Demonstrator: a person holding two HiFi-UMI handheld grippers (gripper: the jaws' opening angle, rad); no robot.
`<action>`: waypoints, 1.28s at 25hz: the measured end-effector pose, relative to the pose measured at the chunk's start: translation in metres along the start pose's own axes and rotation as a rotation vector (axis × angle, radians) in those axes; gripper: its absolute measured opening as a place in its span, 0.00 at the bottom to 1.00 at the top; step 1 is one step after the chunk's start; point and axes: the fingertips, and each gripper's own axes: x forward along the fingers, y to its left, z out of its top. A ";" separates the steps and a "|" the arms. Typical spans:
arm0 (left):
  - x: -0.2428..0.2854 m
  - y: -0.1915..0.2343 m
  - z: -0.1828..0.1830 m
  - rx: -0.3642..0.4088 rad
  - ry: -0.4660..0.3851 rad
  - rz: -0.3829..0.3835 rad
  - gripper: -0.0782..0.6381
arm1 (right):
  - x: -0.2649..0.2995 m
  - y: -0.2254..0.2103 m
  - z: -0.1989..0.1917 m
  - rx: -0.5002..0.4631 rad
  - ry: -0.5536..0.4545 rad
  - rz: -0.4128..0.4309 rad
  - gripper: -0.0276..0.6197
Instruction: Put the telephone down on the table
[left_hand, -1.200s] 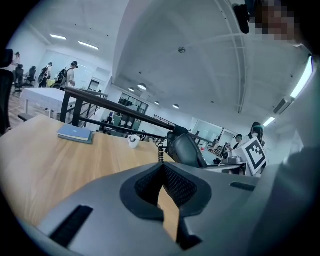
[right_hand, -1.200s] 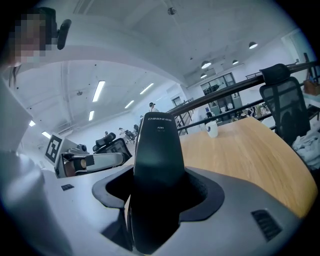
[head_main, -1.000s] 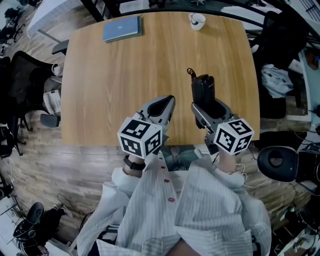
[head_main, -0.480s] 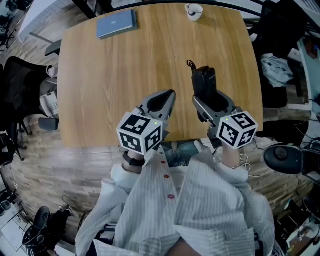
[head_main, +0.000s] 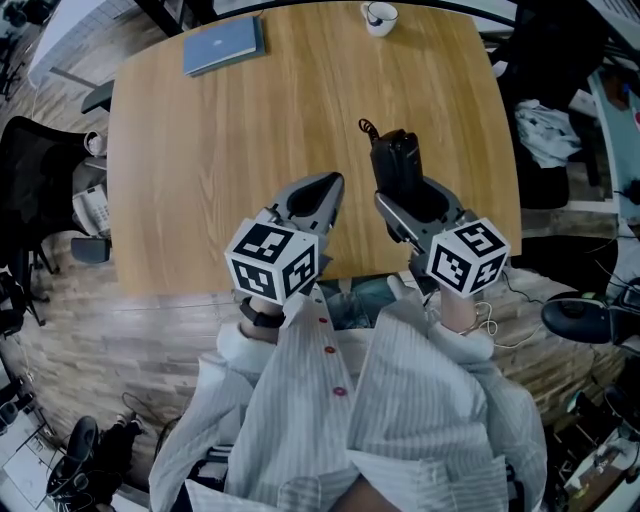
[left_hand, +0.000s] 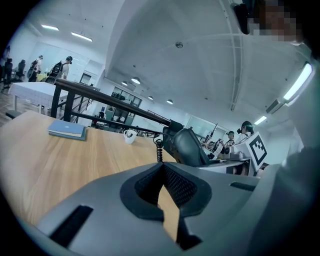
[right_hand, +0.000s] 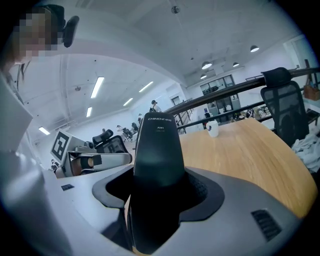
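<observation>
A black telephone handset (head_main: 395, 163) with a short coiled cord (head_main: 366, 129) is held over the near right part of the wooden table (head_main: 200, 150). My right gripper (head_main: 408, 196) is shut on the handset (right_hand: 157, 165), which stands up between the two fingers. The left gripper (head_main: 331, 186) is to its left, shut with nothing in it, and its tips point toward the table's middle. From the left gripper view, the handset (left_hand: 187, 145) and its cord (left_hand: 159, 149) rise just beyond the left gripper (left_hand: 162, 167). Whether the handset touches the table I cannot tell.
A blue book (head_main: 222, 45) lies at the far left of the table, and a white cup (head_main: 378, 16) stands at the far edge. Black office chairs (head_main: 35, 190) stand to the left and right. The table's front edge is just under both grippers.
The head view has shifted a little, so the table sits further left in the picture. Both grippers and the held handset keep about the same place over the table.
</observation>
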 end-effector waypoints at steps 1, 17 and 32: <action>0.000 -0.001 0.000 -0.002 -0.004 0.003 0.12 | -0.001 0.000 0.000 -0.009 0.006 0.005 0.50; -0.004 0.010 -0.020 -0.026 0.008 0.054 0.12 | 0.007 -0.009 -0.027 -0.117 0.131 0.036 0.50; -0.012 0.023 -0.074 -0.060 0.094 0.068 0.12 | 0.030 -0.010 -0.101 -0.169 0.330 0.078 0.50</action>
